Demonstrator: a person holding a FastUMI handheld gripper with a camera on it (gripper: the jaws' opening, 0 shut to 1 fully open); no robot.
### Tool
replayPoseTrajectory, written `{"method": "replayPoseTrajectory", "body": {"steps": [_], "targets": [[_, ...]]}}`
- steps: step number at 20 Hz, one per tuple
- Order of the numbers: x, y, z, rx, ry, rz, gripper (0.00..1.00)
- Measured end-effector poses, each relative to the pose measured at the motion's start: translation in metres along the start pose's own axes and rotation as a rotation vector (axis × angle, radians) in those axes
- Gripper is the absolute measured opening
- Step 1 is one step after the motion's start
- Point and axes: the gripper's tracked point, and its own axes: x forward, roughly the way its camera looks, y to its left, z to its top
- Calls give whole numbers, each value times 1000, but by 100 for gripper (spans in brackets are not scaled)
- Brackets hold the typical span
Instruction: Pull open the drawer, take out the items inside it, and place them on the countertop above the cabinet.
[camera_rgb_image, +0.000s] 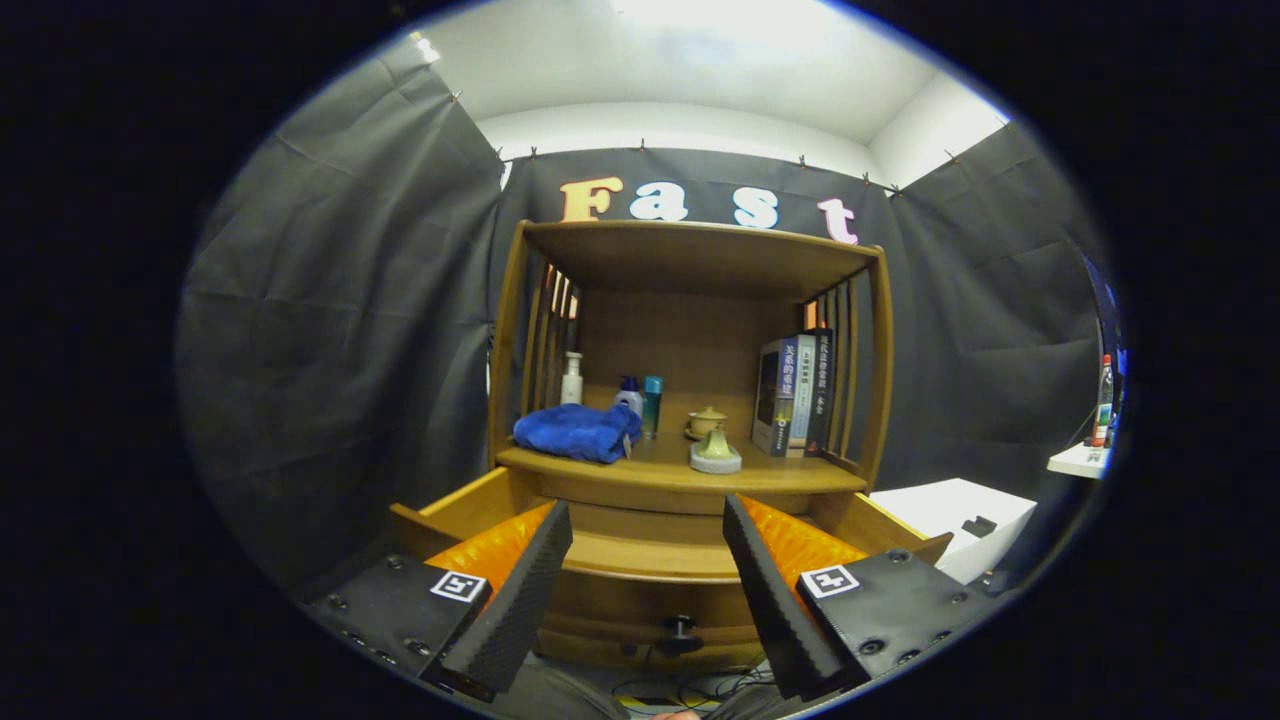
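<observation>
— Ahead of your claw (648, 560), what do you see?

— My claw stands wide and holds nothing; its two fingers (520, 590) are spread well apart, with bare gap between them. Just ahead and below them is the wooden cabinet (690, 300). Its drawer (650, 555) is pulled out towards me, and my fingers hang over its front edge. The drawer's dark knob (680, 630) shows between my fingers, lower down.

— And inside the drawer?

— I cannot tell; its front board and my fingers hide the inside.

— Where is the table?

— Beyond my fingers, right above the drawer: the table (680, 472) is the cabinet's wooden shelf top. On it, beyond my left finger, lies a crumpled blue cloth (578, 432). Behind the cloth stand a white pump bottle (571, 378), a smaller bottle with a blue top (629, 395) and a teal tube (652, 404). Beyond the gap between my fingers sits a small lidded pot (707, 420), and in front of it a greenish piece on a pale round base (715, 452). Beyond my right finger, a few books (795, 392) stand upright against the slatted side.

— Anything off to the side?

— A white box (950, 520) sits to the right of the cabinet, beside my right finger.
</observation>
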Motion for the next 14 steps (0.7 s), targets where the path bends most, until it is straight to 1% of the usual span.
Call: {"method": "replayPoseTrajectory", "body": {"steps": [4,7,9,12,14], "targets": [[12,-10,-53,-1,59,-14,99],[20,-19,-87,8,94,-45,99],[18,-19,-111,20,142,-41,99],[31,-28,-118,45,148,-62,99],[34,-27,-122,85,156,-66,99]]}}
